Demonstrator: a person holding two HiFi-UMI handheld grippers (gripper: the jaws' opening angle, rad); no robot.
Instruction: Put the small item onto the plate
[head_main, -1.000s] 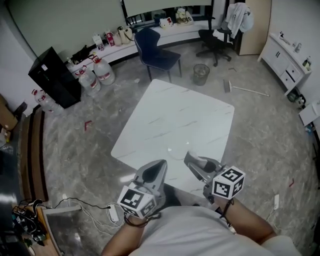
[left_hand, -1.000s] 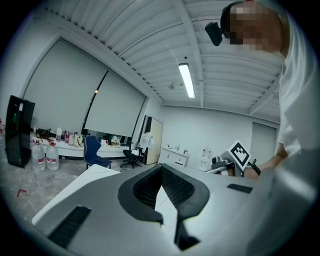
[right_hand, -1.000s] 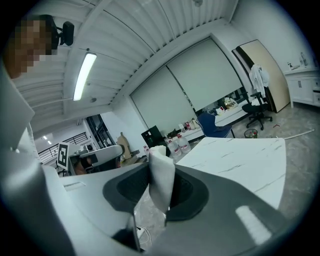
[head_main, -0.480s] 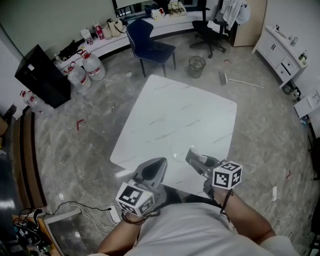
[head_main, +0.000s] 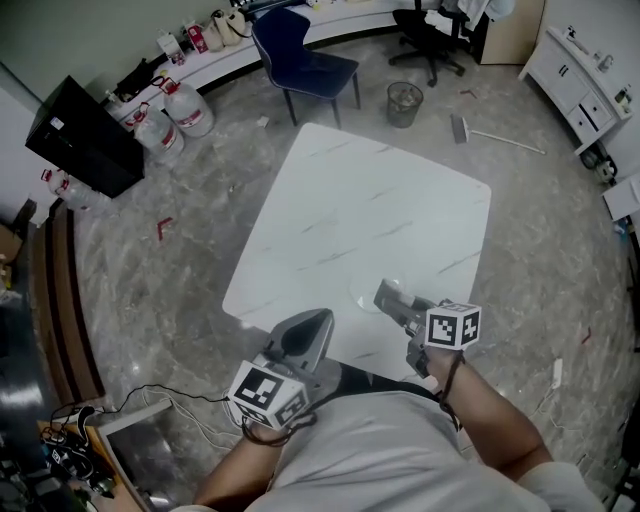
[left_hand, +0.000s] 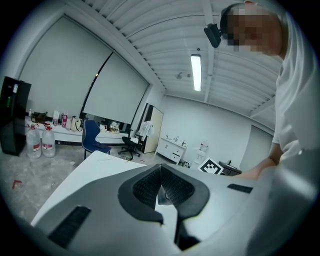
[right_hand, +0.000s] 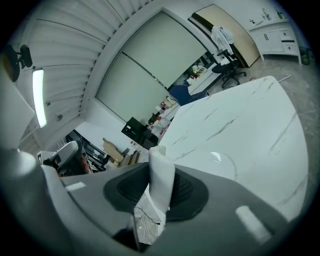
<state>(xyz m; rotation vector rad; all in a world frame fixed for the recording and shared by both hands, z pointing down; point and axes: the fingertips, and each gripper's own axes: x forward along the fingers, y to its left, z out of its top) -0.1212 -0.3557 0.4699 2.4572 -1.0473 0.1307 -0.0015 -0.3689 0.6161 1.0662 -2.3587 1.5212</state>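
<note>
The right claw (right_hand: 157, 186) gripped the white item (right_hand: 161, 170), with the plate (right_hand: 223, 162) just ahead of it and lower on the table (right_hand: 260, 120). The item should be lowered over the plate's middle before release. The left claw (left_hand: 161, 176) was closed and empty.

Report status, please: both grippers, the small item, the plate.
Left gripper jaws shut, empty. Right gripper shut on small white packet. Plate just ahead on table, nothing on it, path open.

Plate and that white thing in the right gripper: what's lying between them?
Nothing but bare table. The right gripper view shows the small white item, clamped in the right gripper, just short of the plate.
</note>
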